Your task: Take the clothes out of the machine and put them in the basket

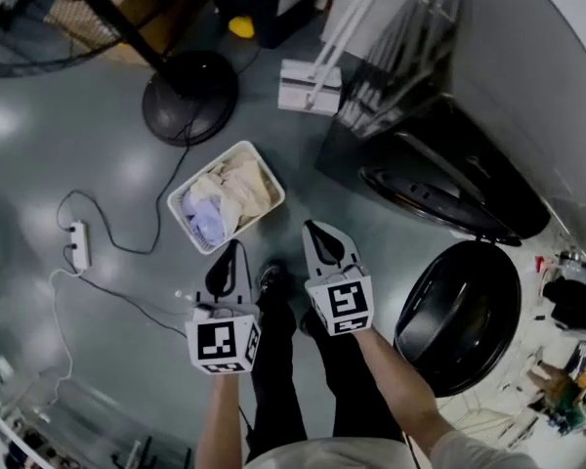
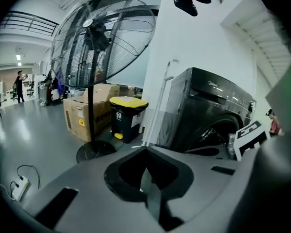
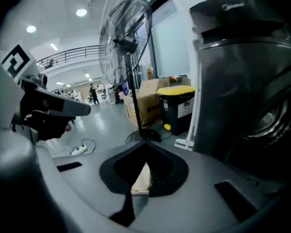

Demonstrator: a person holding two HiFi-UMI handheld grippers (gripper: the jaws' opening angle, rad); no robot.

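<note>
Both jaws pressed together, nothing pinched. Left gripper [image 1: 232, 250] and right gripper [image 1: 317, 234] hang side by side above the floor [image 1: 107, 164], pointing ahead. The basket [image 1: 266, 169] is just ahead and left of them, nearer the left gripper, with clothes [image 1: 223, 198] piled inside. The machine [image 1: 469, 145] stands ahead-right with its door [image 1: 459, 306] swung open beside the right arm, so the right gripper is nearer. I can't see into the drum or tell what's left in it. My read: next reach goes forward-right, right hand leading, and its jaws need spreading first.
</note>
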